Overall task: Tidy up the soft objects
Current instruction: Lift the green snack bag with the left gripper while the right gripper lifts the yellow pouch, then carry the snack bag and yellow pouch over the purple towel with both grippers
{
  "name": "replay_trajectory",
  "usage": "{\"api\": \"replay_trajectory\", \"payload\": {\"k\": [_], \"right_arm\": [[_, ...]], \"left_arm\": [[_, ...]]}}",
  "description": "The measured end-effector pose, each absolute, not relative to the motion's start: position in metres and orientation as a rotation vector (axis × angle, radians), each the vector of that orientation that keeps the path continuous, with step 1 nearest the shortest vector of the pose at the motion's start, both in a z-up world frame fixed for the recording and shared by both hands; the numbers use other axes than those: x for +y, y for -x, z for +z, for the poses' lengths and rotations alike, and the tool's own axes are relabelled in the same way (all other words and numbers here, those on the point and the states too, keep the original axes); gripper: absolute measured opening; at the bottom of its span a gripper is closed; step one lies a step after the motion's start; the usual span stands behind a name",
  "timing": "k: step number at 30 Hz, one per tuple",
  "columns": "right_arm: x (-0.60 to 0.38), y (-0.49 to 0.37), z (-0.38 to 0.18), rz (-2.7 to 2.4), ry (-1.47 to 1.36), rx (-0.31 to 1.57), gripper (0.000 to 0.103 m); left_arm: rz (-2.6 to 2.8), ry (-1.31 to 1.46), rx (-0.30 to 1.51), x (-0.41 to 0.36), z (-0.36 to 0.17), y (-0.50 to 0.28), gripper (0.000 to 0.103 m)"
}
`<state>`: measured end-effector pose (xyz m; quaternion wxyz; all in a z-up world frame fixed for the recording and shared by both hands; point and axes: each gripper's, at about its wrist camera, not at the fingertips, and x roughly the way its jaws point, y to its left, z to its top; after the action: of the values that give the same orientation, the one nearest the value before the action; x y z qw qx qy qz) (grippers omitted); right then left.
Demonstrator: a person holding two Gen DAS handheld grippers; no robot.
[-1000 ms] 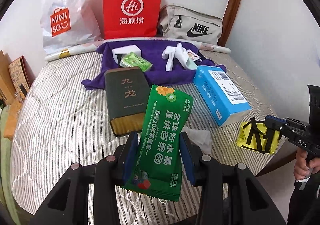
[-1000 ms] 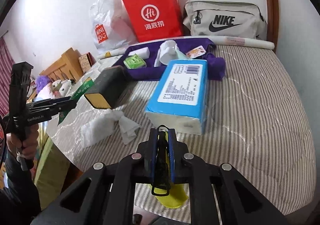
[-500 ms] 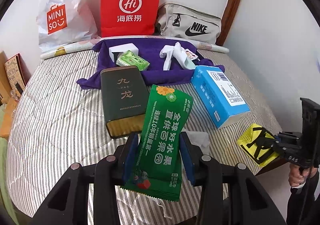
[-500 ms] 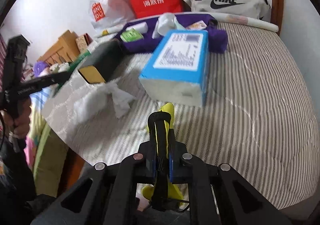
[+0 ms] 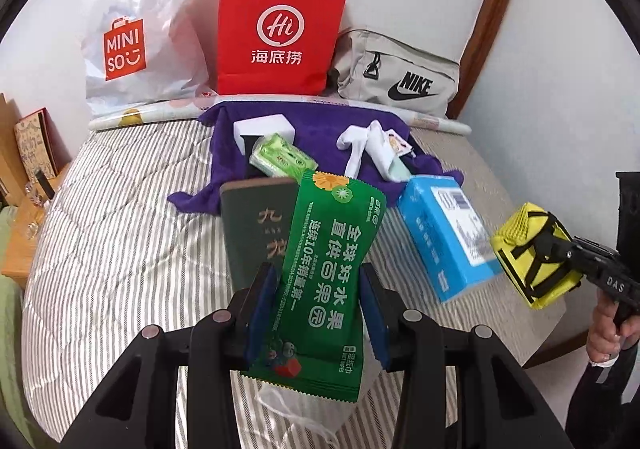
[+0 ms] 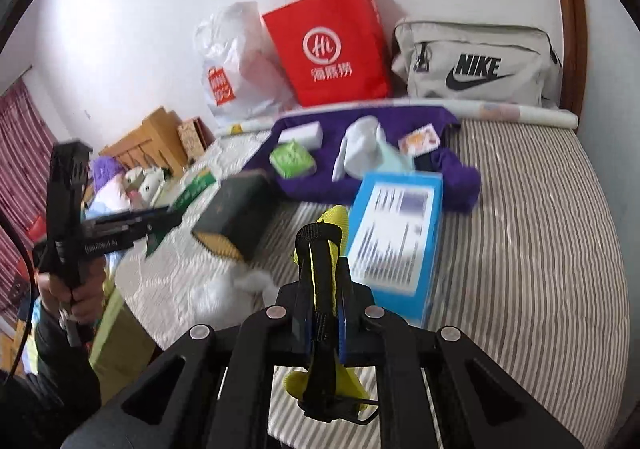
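Observation:
My left gripper (image 5: 318,289) is shut on a green wet-wipes pack (image 5: 326,273) and holds it upright above the striped bed (image 5: 120,249). My right gripper (image 6: 322,281) is shut on a yellow pouch with black straps (image 6: 320,249), held in the air; the pouch also shows in the left wrist view (image 5: 532,253). A purple towel (image 5: 312,129) lies at the back of the bed with a white box (image 5: 264,129), a green tissue pack (image 5: 282,159) and white socks (image 5: 368,145) on it. The left gripper with its pack shows at the left of the right wrist view (image 6: 160,217).
A dark green box (image 5: 256,225) and a blue tissue pack (image 5: 448,233) lie mid-bed. A crumpled white tissue (image 6: 240,285) lies near the front edge. A Miniso bag (image 5: 136,37), a red paper bag (image 5: 280,33) and a Nike bag (image 5: 400,77) stand against the wall.
My right gripper has lifted the yellow pouch up and swung it toward the middle of the bed. My left gripper has moved forward over the dark green box, still gripping the wipes pack.

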<state>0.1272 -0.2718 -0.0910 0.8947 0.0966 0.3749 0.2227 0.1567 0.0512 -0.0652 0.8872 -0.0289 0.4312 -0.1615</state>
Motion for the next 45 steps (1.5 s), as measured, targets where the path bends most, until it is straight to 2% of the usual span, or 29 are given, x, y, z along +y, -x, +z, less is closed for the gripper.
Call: {"api": "replay_trajectory", "payload": {"k": [20,45], "right_arm": [[-0.287,-0.229,-0.064,0.377,-0.235,0.759,0.009],[-0.267,-0.361,-0.108,0.291,-0.182,0.831,0.009]], "left_arm": [[-0.31,0.105,0.901,0.045,-0.054,-0.246,0.04],[-0.291,0.132,1.014,0.043,-0.094,-0.351,0.04]]}}
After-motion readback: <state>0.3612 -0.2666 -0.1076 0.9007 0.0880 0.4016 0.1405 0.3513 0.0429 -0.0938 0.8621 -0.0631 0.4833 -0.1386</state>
